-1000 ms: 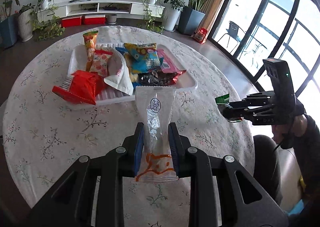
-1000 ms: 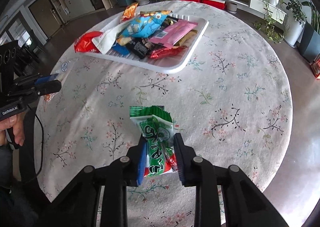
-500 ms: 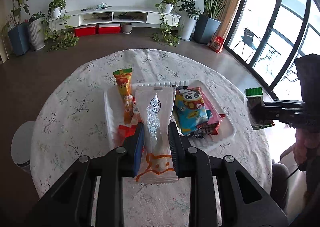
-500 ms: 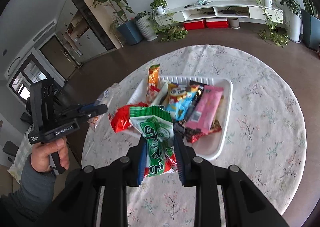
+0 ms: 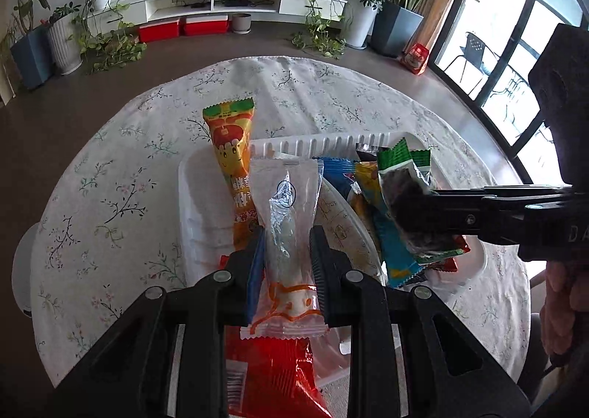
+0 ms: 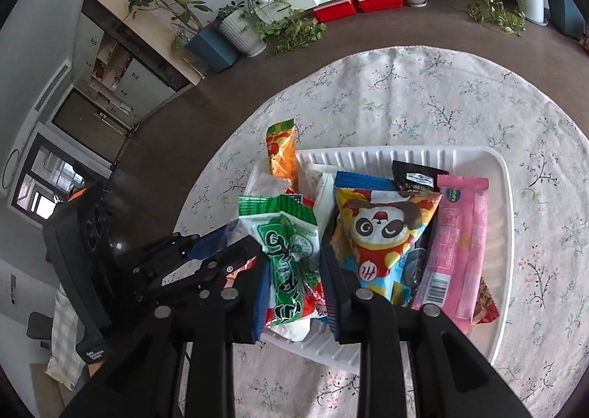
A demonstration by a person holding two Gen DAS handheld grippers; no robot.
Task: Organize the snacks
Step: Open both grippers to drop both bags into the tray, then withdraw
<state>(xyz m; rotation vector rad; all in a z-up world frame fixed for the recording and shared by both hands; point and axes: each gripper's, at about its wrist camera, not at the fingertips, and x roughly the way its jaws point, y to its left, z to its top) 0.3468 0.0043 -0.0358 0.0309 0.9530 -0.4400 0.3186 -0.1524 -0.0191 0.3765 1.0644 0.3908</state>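
Note:
My left gripper (image 5: 287,256) is shut on a clear snack packet (image 5: 289,234) with orange print, held over the near left part of the white tray (image 5: 324,143). My right gripper (image 6: 294,267) is shut on a green and white snack packet (image 6: 291,245), held over the tray's (image 6: 500,197) left end. In the left wrist view the right gripper (image 5: 416,215) comes in from the right with that green packet (image 5: 408,197) above the tray. The tray holds several snacks: an orange packet (image 5: 232,149), a panda packet (image 6: 379,234), a pink bar (image 6: 460,234) and a red bag (image 5: 272,373).
The tray sits on a round table with a flowered cloth (image 5: 121,197). A person's hand (image 5: 567,307) grips the right tool at the right edge. The left tool (image 6: 165,263) shows at the left of the right wrist view. Potted plants and a low white shelf (image 5: 221,2) line the far wall.
Both grippers have travelled from beside the tray to above it, each keeping its packet. The two tools have come close together, and the right one has rolled.

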